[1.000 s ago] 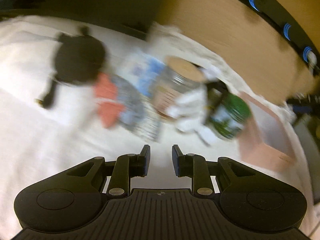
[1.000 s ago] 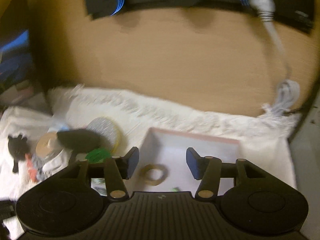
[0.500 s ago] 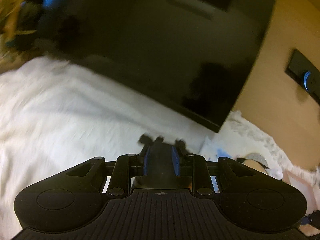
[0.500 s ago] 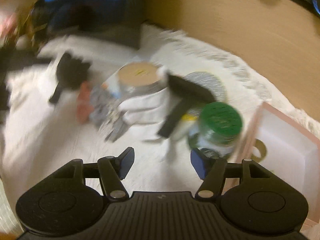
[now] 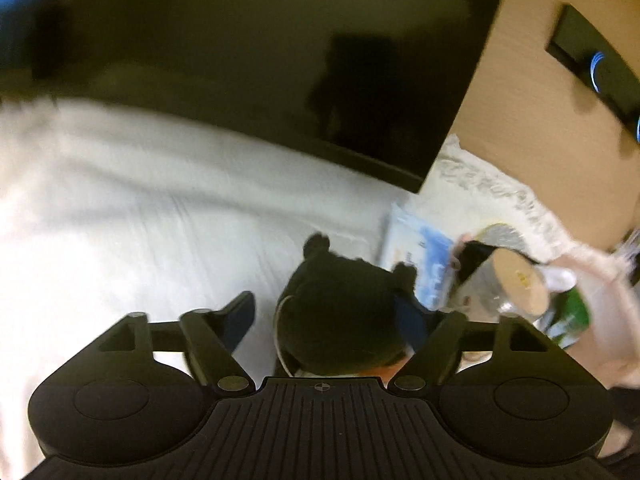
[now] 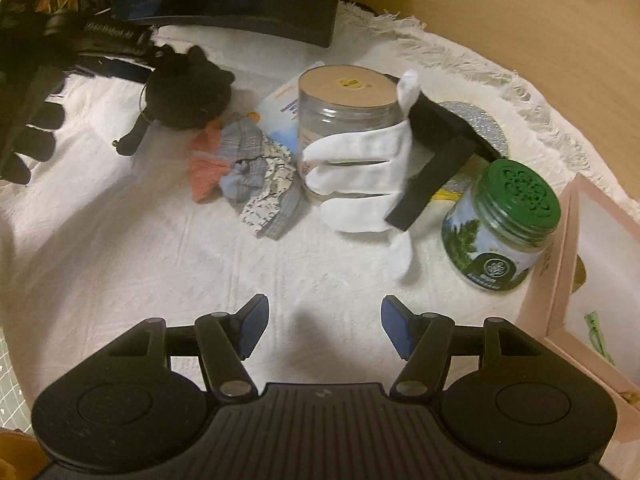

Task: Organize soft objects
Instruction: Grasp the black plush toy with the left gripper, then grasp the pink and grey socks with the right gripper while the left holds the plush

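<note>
Both claws stand apart. Left gripper (image 5: 326, 316) straddles the black plush cat toy (image 5: 340, 312); right gripper (image 6: 322, 326) hovers over the white fringed cloth (image 6: 160, 264)

Fuzzy black plush toy (image 6: 188, 94); white woven cloth (image 6: 120, 240); clear glossy jar (image 6: 340, 116); matt cardboard lid.

No words can be read. The green-lid jar (image 6: 500, 224) has a round sign on its label, but the letters are too small.
</note>
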{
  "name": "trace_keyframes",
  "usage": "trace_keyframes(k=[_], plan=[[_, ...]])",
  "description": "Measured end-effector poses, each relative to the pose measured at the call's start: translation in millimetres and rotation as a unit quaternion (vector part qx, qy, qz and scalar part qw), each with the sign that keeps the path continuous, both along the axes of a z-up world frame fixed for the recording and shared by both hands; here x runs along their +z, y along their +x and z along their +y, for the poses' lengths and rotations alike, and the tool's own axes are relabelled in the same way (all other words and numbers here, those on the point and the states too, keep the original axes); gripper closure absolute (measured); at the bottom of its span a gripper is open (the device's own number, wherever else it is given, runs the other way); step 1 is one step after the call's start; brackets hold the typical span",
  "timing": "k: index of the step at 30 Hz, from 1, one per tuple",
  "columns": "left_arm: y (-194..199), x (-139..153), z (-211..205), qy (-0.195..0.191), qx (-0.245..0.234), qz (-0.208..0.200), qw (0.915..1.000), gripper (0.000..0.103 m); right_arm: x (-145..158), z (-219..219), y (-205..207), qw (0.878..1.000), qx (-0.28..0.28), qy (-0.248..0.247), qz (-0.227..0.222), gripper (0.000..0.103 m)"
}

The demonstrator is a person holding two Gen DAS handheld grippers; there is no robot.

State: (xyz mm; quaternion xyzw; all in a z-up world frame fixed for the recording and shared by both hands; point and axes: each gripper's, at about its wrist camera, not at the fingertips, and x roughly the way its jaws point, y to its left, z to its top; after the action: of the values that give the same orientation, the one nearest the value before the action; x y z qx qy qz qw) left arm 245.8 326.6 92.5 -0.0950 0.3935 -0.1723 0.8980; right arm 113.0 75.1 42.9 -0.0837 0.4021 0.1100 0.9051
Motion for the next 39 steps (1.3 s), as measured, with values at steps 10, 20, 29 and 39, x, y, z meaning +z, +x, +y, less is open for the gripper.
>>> trace_keyframes(k=[10, 20, 29, 39], plan=[[18, -32, -2, -0.114, -0.018, 0.036, 0.9927, 0.019, 13, 55, 6, 0.983, 0.112, -0.12, -0.081, 0.04], [-19, -10, 47, -0.098, 0.066, -0.026, 0.9926, 0.032, 9, 121, 65, 0.951, 0.208, -0.199, -0.109, 0.04], [-34, -22, 74, -0.054, 0.127, -0.012, 0.9904, 0.027, -13, 138, 113, 0.963, 0.177, -0.191, -0.064, 0.04], [-25, -34, 65, -0.057, 0.109, 0.008, 0.9923, 0.027, 4, 123, 109, 0.978, 0.159, -0.129, -0.032, 0.087]])
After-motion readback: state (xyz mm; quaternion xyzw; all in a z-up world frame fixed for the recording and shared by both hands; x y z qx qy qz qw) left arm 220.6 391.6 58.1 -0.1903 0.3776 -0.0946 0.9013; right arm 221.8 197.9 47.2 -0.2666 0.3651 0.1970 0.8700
